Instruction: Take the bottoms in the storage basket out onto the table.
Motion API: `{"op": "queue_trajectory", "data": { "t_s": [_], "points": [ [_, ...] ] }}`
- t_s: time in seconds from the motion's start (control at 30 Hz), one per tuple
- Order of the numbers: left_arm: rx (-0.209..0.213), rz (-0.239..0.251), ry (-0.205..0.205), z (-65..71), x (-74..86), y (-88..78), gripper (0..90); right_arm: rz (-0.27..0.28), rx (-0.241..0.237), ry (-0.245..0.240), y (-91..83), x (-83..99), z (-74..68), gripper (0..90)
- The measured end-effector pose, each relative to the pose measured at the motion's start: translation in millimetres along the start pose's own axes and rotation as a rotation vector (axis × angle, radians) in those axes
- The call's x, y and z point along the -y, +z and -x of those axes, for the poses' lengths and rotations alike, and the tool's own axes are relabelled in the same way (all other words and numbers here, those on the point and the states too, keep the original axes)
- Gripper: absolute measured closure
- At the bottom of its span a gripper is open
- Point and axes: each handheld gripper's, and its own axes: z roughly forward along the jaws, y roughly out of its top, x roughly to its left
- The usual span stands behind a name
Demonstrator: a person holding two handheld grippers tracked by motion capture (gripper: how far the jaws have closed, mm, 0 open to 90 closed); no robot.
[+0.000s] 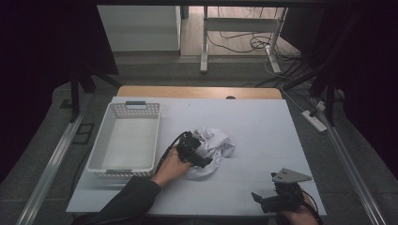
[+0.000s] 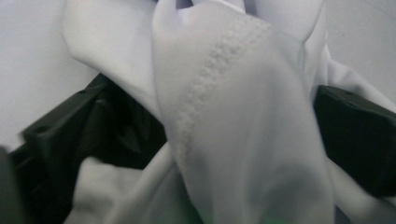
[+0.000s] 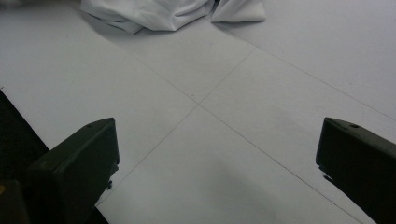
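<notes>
A crumpled white cloth (image 1: 219, 142) lies near the middle of the pale table (image 1: 267, 122). My left gripper (image 1: 205, 161) reaches into its left side from a hand at the front. In the left gripper view the two black jaws stand wide apart, and a stitched fold of the cloth (image 2: 243, 121) hangs loosely between them. My right gripper (image 1: 262, 198) rests at the table's front right, pointing left. Its jaws are open over bare tabletop (image 3: 217, 135), and the cloth (image 3: 154, 11) lies well beyond them.
A white perforated basket (image 1: 100, 146) stands on the table's left side, with nothing in it. The table's far wooden edge (image 1: 197, 91) borders a floor with cables and a desk frame (image 1: 234, 28). A power strip (image 1: 315, 120) lies on the floor at right.
</notes>
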Motion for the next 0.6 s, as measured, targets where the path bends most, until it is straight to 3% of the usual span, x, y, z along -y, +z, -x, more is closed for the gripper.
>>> {"op": "queue_trajectory", "data": {
  "t_s": [0.2,0.6],
  "points": [
    [-0.006,0.013,0.01,0.8,-0.8,-1.5,0.0,0.0,0.0,-0.001,-0.2,0.0,0.1,0.0],
    [0.028,0.05,-0.005,-0.1,-3.3,-7.7,0.0,-0.001,0.0,-0.001,-0.3,0.0,0.0,0.0]
  ]
}}
